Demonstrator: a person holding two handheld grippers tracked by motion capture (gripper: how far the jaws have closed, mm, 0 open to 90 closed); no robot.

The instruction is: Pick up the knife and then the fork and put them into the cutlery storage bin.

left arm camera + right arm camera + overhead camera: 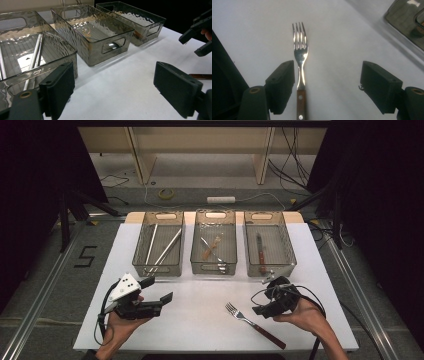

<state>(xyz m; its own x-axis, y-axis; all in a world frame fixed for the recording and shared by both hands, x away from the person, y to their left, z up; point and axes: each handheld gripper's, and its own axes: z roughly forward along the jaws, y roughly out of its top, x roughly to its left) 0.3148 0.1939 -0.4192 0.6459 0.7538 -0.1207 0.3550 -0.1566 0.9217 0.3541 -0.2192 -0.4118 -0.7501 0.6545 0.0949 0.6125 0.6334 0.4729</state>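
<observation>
The fork [252,324] lies flat on the white table [200,320], lower right of centre in the high view, tines toward the upper left, wooden handle running down to the right. In the right gripper view the fork [300,62] sits upright in the frame, its neck just beside the left jaw, well off the midline.

Your right gripper [264,308] hovers above the handle end with its jaws spread wide and nothing between the pads. Your left gripper [150,306], at the lower left, is also spread and holds nothing; it points toward the bins.

Three clear bins stand in a row across the upper middle of the high view: the left bin [161,244] holds long metal rods, the middle bin [214,242] some small utensils, the right bin [268,244] one wood-handled piece.

Risk, as judged: if you close now, the left jaw meets the fork first and may push it sideways or spin it on the smooth surface. A flat, thin handle may also slip out of a shallow pinch.

Writing: a dark "5" [86,256] is marked on the floor at mid left. No brand is legible.
</observation>
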